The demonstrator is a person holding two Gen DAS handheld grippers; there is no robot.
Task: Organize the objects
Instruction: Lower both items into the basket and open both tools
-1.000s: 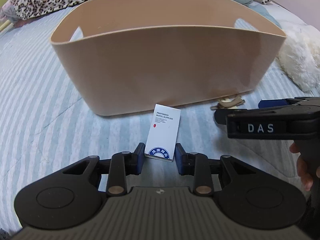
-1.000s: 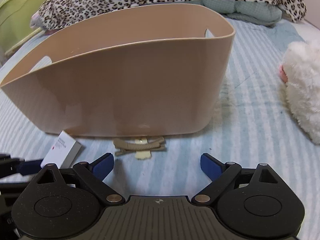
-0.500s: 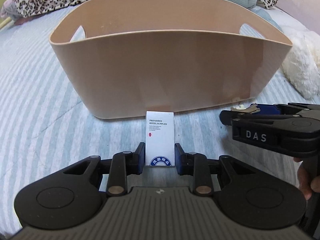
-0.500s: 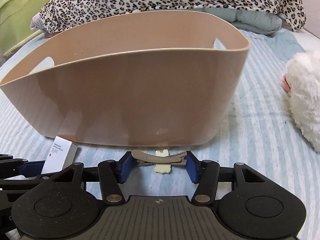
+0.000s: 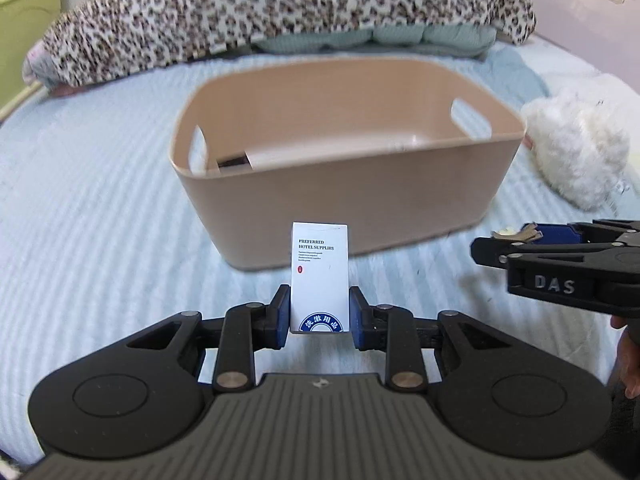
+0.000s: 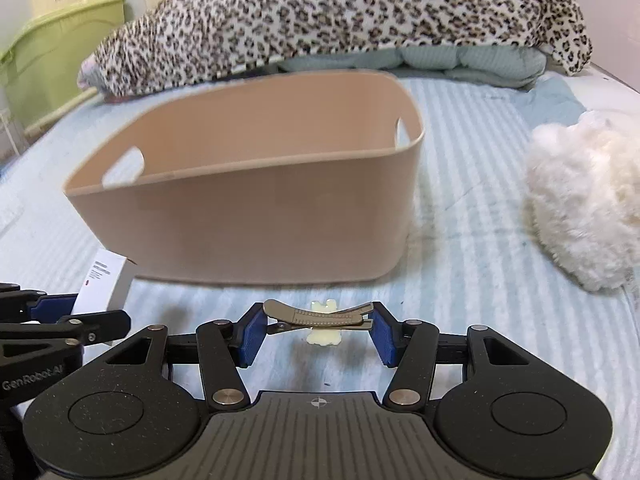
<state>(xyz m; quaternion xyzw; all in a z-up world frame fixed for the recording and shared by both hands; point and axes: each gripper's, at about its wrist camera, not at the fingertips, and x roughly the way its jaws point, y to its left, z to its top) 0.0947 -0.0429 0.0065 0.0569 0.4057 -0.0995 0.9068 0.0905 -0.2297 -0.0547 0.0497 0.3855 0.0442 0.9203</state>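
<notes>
White box [image 5: 319,276] standing upright, long axis vertical, being clenched by left claw [image 5: 319,316], hair clip [image 6: 320,314] lying crosswise, being gripped end to end by right claw [image 6: 319,330], tan basket [image 5: 348,184] behind.

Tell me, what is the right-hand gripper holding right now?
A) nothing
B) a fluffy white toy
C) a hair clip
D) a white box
C: in the right wrist view the right gripper has its blue pads closed on the ends of a hair clip, lifted above the bed in front of the tan basket.
</notes>
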